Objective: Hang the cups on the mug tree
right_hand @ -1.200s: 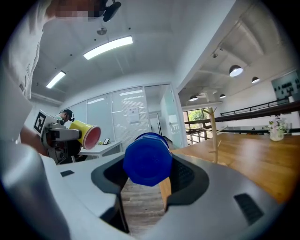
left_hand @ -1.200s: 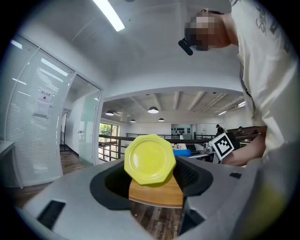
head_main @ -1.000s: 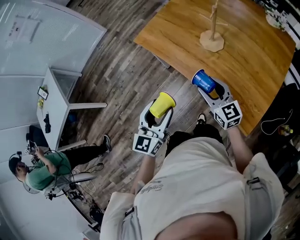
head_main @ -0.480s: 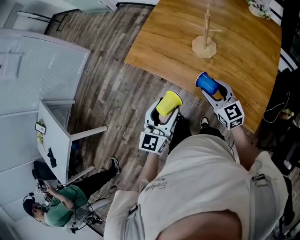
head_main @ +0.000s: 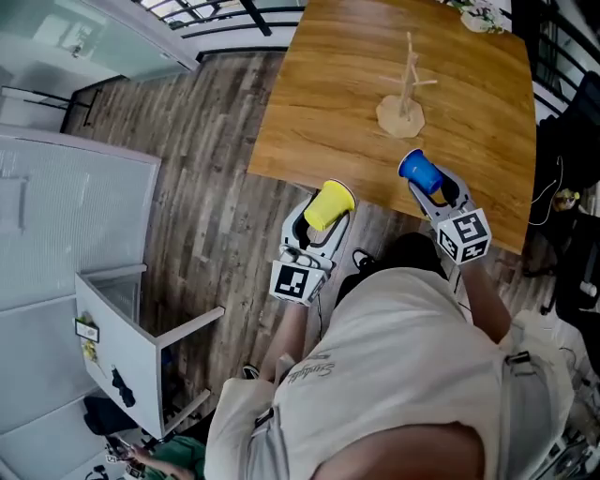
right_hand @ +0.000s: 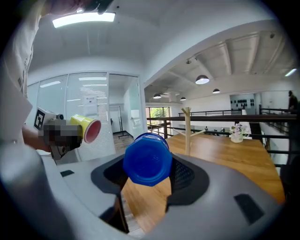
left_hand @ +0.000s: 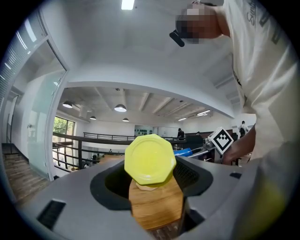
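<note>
In the head view my left gripper (head_main: 323,214) is shut on a yellow cup (head_main: 328,205), held just short of the near edge of the wooden table (head_main: 319,103). My right gripper (head_main: 427,183) is shut on a blue cup (head_main: 419,173) over the table's near edge. The bare wooden mug tree (head_main: 403,89) stands upright on the table beyond the blue cup. In the left gripper view the yellow cup (left_hand: 149,159) shows its base between the jaws. In the right gripper view the blue cup (right_hand: 147,159) fills the jaws, with the mug tree (right_hand: 187,130) ahead and the yellow cup (right_hand: 87,128) at left.
A small vase of flowers (head_main: 476,15) sits at the table's far edge. A white cabinet with an open door (head_main: 122,328) stands on the plank floor at left. Black railings (head_main: 234,14) run behind the table. Cables lie on the floor at right (head_main: 553,202).
The view has swung toward the table, which now lies straight ahead and nearer. Both grippers still carry their cups, now closer to the table's near edge. The seated person at lower left has nearly left the view.
</note>
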`<action>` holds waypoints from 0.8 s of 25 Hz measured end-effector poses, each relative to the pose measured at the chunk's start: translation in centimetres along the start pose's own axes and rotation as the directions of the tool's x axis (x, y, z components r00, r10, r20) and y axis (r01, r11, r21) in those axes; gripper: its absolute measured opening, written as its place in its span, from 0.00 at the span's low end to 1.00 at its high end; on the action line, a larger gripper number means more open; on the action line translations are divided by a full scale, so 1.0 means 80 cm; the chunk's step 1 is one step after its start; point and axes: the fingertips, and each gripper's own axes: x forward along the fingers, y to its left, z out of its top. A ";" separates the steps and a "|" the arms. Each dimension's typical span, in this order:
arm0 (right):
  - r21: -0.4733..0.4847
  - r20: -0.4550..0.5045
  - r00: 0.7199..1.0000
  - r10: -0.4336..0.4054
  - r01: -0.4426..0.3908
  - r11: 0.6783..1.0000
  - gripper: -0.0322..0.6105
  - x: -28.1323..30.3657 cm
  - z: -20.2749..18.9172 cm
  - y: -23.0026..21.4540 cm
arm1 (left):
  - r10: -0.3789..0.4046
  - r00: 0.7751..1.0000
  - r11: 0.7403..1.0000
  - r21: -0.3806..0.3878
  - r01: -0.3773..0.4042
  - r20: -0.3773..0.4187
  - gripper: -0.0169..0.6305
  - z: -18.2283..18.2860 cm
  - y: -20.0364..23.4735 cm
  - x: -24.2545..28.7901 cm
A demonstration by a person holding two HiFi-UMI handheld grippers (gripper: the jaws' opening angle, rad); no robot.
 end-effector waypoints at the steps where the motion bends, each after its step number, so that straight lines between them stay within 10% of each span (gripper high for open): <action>1: 0.007 0.000 1.000 -0.028 0.028 1.000 0.41 -0.002 0.001 -0.004 | -0.021 1.000 1.000 -0.002 0.021 -0.003 0.45 -0.001 0.005 0.004; 20: 0.056 -0.062 0.978 -0.197 0.201 0.978 0.41 0.075 -0.025 -0.116 | -0.208 0.975 0.978 -0.018 0.207 -0.080 0.45 0.003 0.061 0.182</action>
